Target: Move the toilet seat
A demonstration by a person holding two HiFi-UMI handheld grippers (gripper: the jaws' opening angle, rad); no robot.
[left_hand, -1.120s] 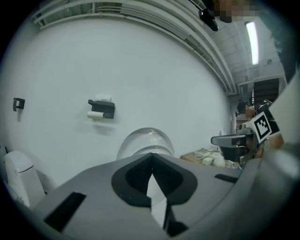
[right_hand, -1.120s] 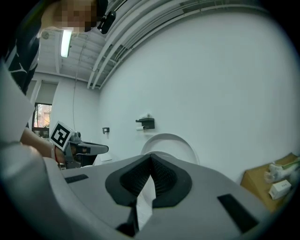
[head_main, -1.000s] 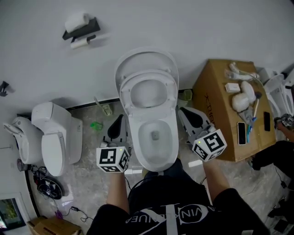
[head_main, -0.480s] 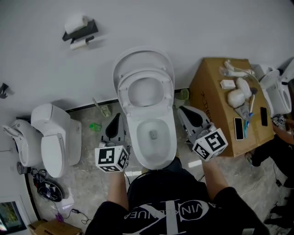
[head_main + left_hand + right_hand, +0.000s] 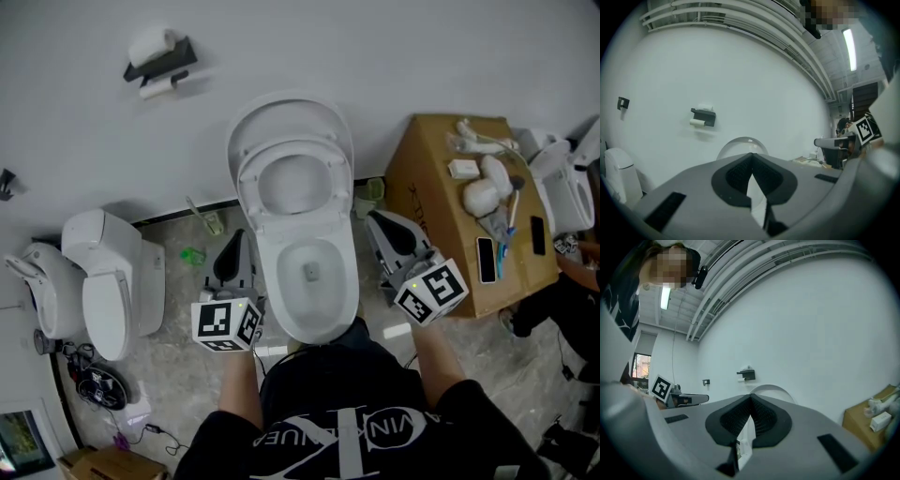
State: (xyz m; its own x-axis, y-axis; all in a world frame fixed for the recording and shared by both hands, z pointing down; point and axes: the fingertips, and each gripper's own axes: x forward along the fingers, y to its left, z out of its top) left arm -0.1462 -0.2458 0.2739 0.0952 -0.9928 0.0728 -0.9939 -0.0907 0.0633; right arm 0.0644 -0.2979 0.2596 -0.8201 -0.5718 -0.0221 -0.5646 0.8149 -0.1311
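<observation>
With the open bowl [image 5: 309,277] as the centre of the dial in the head view, a second toilet [image 5: 108,281] stands on the floor at 9 o'clock, its lid down. A dark paper holder [image 5: 159,61] with a white roll is fixed to the wall at 11 o'clock.

The left gripper [image 5: 242,242] sits just beside the bowl's left flank at 9 o'clock and points toward the wall, its marker cube back at 8 o'clock. In the left gripper view its two dark pads meet at the tip with nothing between them, and the rounded top of the lid shows just beyond.

The toilet seat [image 5: 295,150] is at 12 o'clock. It is raised and leans back against the lid [image 5: 291,111], which is also up against the wall. Neither gripper touches it.

The right gripper [image 5: 375,223] lies near the bowl's right flank at 3 o'clock and also points toward the wall. The right gripper view shows its pads pressed together and empty.

A cardboard box [image 5: 441,178] stands at 2 o'clock, near the right gripper, with a phone [image 5: 485,260] and several white parts on top. Another white toilet [image 5: 562,192] shows at the far right edge.
</observation>
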